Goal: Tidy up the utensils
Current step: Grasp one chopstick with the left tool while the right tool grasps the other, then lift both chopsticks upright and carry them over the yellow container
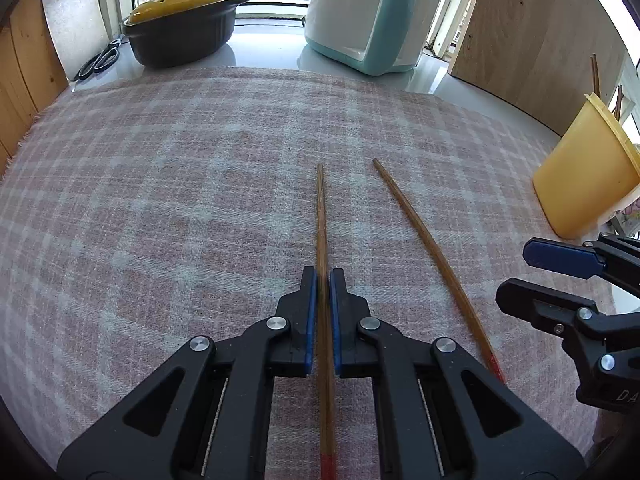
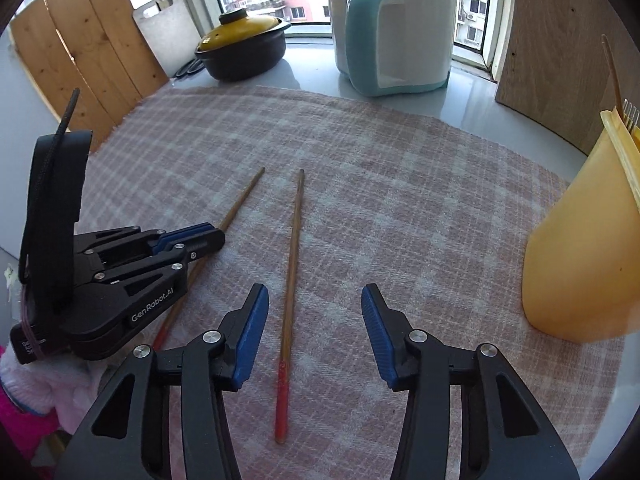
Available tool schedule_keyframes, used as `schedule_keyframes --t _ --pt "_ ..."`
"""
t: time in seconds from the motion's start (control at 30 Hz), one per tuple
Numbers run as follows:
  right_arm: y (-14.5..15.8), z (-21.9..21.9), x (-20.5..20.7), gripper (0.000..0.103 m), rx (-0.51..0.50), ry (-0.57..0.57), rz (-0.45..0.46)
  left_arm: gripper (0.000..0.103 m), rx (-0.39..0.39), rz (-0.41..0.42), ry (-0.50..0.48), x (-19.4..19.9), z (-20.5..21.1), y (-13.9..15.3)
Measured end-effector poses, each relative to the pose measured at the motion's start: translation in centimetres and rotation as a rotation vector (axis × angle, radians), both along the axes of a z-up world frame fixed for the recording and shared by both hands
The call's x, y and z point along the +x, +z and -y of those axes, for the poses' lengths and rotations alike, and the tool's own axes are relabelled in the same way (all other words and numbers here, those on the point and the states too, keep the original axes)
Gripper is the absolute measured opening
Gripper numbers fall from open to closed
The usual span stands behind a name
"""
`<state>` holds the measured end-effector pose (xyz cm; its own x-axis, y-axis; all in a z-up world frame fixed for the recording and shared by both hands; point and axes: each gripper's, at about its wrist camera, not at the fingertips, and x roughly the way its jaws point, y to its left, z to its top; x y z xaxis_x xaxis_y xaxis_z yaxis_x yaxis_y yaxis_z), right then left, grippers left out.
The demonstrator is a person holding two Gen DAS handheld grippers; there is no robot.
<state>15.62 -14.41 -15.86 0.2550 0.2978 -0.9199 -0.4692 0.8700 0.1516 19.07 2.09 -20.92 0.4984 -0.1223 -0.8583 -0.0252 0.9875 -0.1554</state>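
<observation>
Left gripper (image 1: 323,280) pinched on one chopstick (image 1: 321,216) lying on the plaid cloth (image 1: 160,200), right gripper (image 2: 314,320) jaws apart astride the other chopstick (image 2: 294,240): centre it, close, lift level toward yellow holder (image 2: 580,260).

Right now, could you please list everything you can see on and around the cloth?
chopsticks: two, wooden with red ends, on the cloth; one between the left gripper's pads, the other lying free
yellow holder: one, right edge, utensils standing in it
plaid cloth: one, pink and white, on the counter
clay pot: one, black, yellow lid, by the window
cooker: one, white and teal, by the window
scissors: one, black, beside the pot
left gripper: shut on its chopstick
right gripper: open over the free chopstick
</observation>
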Motion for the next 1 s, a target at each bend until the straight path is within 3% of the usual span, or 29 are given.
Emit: schedule_keyframes --t 0.27,0.57,0.63,1.0 --pt "-2.5 -2.9 2.3 0.034 -0.077 0.037 -0.070 0.004 -0.102 -0.031 0.021 -0.3 -2.0 0.0" --pt "-3.6 -4.7 3.2 0.024 -0.194 0.095 -0.102 0.004 -0.151 -0.044 0.033 -0.5 -2.7 0.0" --pt "-3.6 -4.9 3.2 0.007 -0.191 0.101 -0.104 0.004 -0.156 -0.043 0.036 -0.6 -2.8 0.0" --pt "-1.8 -2.5 2.0 0.004 -0.086 0.028 -0.085 0.004 -0.184 -0.010 0.037 -0.9 -2.7 1.3"
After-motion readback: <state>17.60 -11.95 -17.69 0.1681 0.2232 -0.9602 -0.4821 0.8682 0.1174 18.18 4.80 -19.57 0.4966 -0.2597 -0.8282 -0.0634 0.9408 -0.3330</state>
